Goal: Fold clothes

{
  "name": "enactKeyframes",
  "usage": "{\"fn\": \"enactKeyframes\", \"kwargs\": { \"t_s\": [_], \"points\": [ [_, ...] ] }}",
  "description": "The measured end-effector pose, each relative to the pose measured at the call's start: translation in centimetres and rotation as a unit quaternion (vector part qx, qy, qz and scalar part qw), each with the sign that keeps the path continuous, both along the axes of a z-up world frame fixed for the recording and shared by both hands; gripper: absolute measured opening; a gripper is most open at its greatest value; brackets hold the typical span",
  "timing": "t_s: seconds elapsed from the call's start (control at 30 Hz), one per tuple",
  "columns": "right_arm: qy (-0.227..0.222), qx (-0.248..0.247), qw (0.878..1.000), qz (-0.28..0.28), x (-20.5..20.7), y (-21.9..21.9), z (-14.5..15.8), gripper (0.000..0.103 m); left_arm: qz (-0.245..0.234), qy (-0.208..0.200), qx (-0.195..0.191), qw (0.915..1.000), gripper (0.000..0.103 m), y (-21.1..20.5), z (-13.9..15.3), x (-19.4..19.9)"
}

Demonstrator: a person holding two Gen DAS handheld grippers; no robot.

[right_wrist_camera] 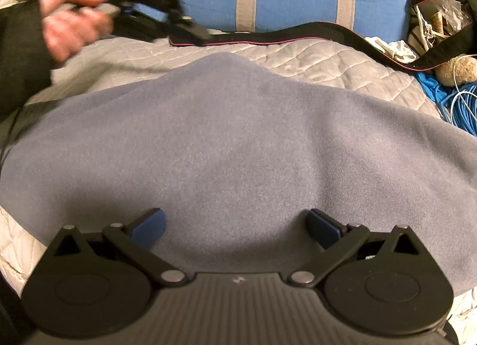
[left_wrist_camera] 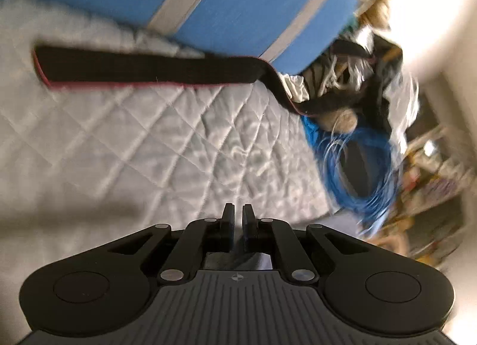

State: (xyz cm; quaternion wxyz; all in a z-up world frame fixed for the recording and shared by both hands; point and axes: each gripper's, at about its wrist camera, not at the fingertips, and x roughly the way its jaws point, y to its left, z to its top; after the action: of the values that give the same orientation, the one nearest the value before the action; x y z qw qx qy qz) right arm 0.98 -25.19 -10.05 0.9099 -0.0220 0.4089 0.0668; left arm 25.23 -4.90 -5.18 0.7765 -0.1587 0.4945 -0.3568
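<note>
Right gripper (right_wrist_camera: pixel 235 227) spread wide, holding nothing; grey-blue fleece garment (right_wrist_camera: pixel 238 148) lies flat on the quilted bed cover (right_wrist_camera: pixel 298 56), directly under and ahead of its fingers. Left gripper (left_wrist_camera: pixel 237 220) nearly closed, empty, above bare quilt.

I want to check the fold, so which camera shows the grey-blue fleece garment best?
The right wrist view: the grey-blue fleece garment fills it, spread on the quilted bed cover. The left wrist view shows none of it.
</note>
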Motion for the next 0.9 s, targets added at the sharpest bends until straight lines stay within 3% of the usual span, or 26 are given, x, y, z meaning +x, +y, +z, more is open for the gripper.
{"fn": "enactKeyframes", "kwargs": {
  "t_s": [0.07,0.17,0.4,0.53,0.6,0.67,0.73,0.9],
  "points": [
    [0.001,0.003,1.0,-0.006,0.0,0.0,0.1,0.102,-0.016,-0.059,0.068,0.9958,0.007,0.1,1.6,-2.2],
    [-0.008,0.004,1.0,-0.024,-0.2,0.1,0.6,0.103,-0.04,-0.129,0.143,0.9805,0.007,0.2,2.8,-5.9],
    [-0.083,-0.014,0.995,-0.055,0.6,1.1,3.1,0.103,-0.094,-0.184,0.216,0.9543,0.007,1.5,3.1,-12.0],
    [-0.11,-0.028,0.992,-0.058,3.7,2.9,4.4,0.103,-0.114,-0.221,0.272,0.9296,0.007,1.2,2.6,-14.9],
    [-0.134,0.002,0.988,-0.079,4.8,3.2,4.7,0.103,-0.123,-0.24,0.294,0.9172,0.007,0.9,2.3,-15.9],
    [-0.181,0.041,0.976,-0.11,4.6,2.7,4.5,0.103,-0.131,-0.251,0.304,0.9097,0.01,0.7,2.0,-16.3],
    [-0.201,0.035,0.972,-0.117,4.3,2.4,3.9,0.103,-0.13,-0.246,0.295,0.9141,0.03,1.0,1.8,-16.2],
    [-0.205,0.029,0.967,-0.148,4.6,0.9,3.1,0.103,-0.125,-0.235,0.286,0.9207,0.031,1.6,1.2,-15.7]
  ]
}}
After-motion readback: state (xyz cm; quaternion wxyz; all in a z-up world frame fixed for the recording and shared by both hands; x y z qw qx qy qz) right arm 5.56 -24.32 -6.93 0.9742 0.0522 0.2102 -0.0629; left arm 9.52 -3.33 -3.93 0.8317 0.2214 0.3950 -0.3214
